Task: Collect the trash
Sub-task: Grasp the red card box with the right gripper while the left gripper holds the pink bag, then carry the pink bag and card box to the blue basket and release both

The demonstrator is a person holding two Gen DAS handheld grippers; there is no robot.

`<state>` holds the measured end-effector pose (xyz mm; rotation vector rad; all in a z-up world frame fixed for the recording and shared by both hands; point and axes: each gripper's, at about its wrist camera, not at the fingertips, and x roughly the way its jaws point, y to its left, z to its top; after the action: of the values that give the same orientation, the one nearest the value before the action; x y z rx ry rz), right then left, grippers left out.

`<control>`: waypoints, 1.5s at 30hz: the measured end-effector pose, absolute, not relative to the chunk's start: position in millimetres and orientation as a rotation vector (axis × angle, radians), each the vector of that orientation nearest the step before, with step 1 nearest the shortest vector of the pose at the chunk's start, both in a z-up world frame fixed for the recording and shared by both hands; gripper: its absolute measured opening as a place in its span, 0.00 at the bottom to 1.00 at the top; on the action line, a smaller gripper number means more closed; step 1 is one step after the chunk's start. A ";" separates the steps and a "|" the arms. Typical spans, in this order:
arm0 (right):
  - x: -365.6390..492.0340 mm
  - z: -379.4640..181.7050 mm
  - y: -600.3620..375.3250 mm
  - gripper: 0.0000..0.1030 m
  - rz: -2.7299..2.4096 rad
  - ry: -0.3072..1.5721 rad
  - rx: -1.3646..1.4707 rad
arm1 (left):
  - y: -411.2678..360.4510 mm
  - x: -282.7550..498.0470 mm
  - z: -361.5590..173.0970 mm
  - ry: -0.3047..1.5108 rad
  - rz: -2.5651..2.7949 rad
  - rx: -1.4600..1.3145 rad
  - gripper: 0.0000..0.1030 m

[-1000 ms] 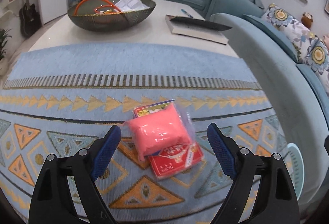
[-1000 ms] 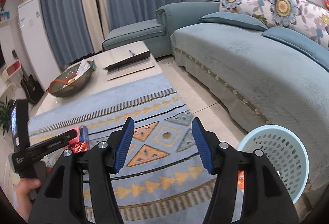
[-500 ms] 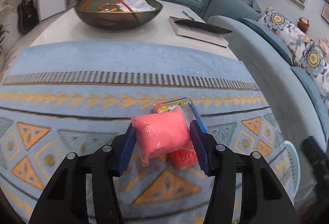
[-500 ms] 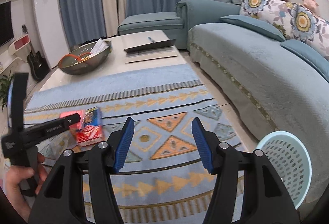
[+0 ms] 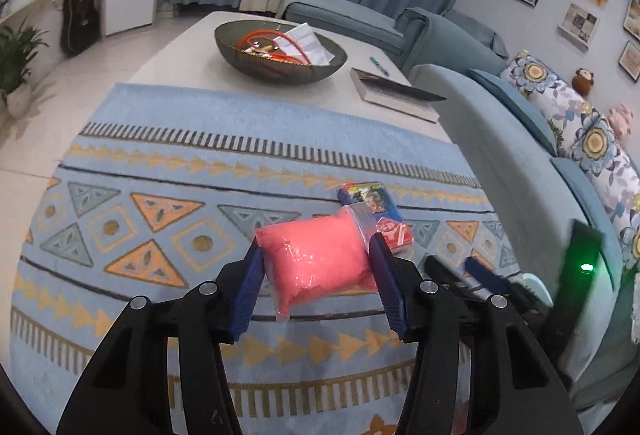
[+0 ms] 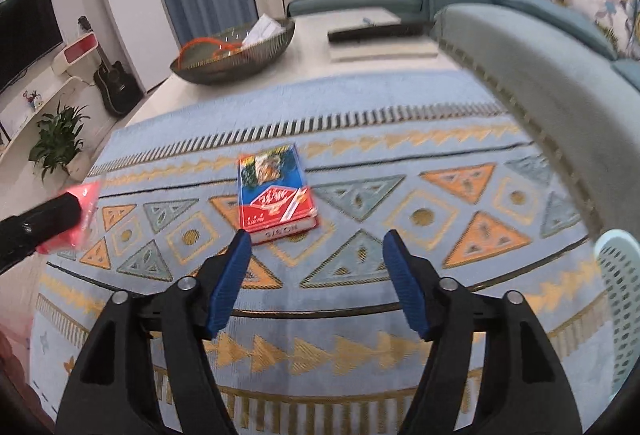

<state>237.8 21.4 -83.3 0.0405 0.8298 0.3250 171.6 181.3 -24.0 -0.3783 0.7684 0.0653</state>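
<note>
The left tool (image 5: 316, 255) grips the pink bag (image 5: 316, 259), lifted above the rug (image 5: 160, 139); the red-and-blue packet (image 6: 274, 191) lies there ahead of the open right tool (image 6: 316, 251) (the basket (image 6: 620, 299) awaits both).

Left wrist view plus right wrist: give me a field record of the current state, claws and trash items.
left claw: shut on the pink plastic-wrapped soft packet, lifted off the rug
right claw: open, empty, hovering just short of the box
red and blue flat cardboard box: lying on the blue patterned rug, ungrasped
pale blue perforated plastic basket: on the floor at the rug's right edge, contents not visible
</note>
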 end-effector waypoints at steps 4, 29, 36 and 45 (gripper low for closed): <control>256.9 -90.8 36.5 0.74 0.328 0.864 0.008 | 192.9 174.5 -25.0 0.771 0.059 -0.429 0.49; 301.3 -111.0 85.2 0.57 0.310 0.925 -0.150 | 195.4 174.2 -6.7 0.732 0.023 -0.443 0.50; 266.7 -86.6 51.2 0.57 0.328 0.887 -0.060 | 178.8 171.2 0.7 0.714 -0.014 -0.390 0.50; 201.9 -28.1 -31.4 0.57 0.261 0.769 0.037 | 135.6 163.9 11.2 0.678 -0.092 -0.302 0.50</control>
<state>201.9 -31.4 -28.1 0.0371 0.7694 0.2614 163.9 135.6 11.2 -0.3015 0.6777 -0.0922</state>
